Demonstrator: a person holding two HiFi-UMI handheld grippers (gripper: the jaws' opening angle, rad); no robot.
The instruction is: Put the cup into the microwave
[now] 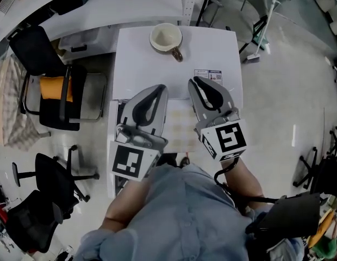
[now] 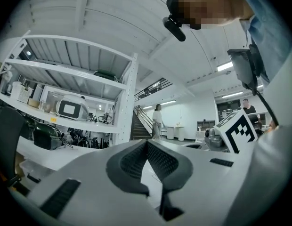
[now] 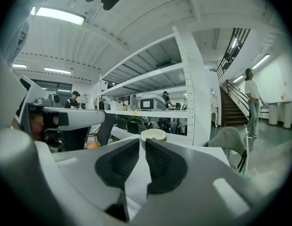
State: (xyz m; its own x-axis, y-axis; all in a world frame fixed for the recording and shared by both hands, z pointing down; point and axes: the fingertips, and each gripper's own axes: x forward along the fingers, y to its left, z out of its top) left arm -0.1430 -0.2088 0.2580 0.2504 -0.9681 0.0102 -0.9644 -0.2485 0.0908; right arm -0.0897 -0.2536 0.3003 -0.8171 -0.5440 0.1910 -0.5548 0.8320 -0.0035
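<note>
Head view looks steeply down on a pale grey polished floor [image 1: 282, 91], the biggest thing in sight. White metal shelving [image 3: 183, 79] with loaded shelves stands ahead of me in both gripper views. In the middle of the floor is a white square table top [image 1: 212, 53], and to its left a black office chair [image 1: 55, 113] with an orange cushion [image 1: 53, 87] on it. Below the table's near edge, under my grippers, lies a pale checked surface [image 1: 182, 129]. It may be a cloth, but it is too washed out for me to tell.

I hold my two grippers side by side over that near edge, apart from each other. My left gripper [image 1: 159, 88] has its jaws pressed together. In the left gripper view the dark ribbed pads [image 2: 162, 161] meet at their tips with nothing caught between them. My right gripper [image 1: 194, 81] has its jaws spread by only a narrow slit, and nothing is between them.

A cream ceramic cup [image 1: 166, 37] with a brown handle stands upright on the far part of the table, near its far edge. It is well apart from both grippers. In the right gripper view its rim shows beyond the slit, not between the pads. A small printed label [image 1: 208, 76] lies flat on the table just beside my right gripper's tips.
</note>
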